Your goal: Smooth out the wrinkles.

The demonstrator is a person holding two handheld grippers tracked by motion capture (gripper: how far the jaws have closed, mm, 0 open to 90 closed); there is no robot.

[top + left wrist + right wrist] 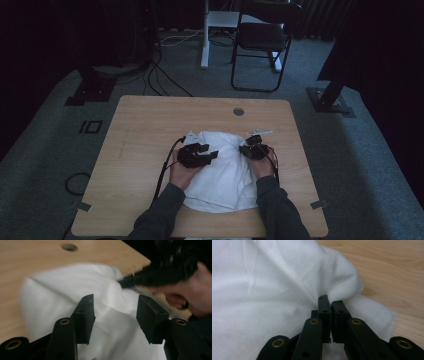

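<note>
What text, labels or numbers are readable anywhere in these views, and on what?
None readable.
White cloth: plain, no print or tag visible.
Wooden table: bare, with a round hole; no markings.
Left hand-held gripper and right hand-held gripper: black, no legible label.
Black square outline on the carpet: a shape, not text.
</note>
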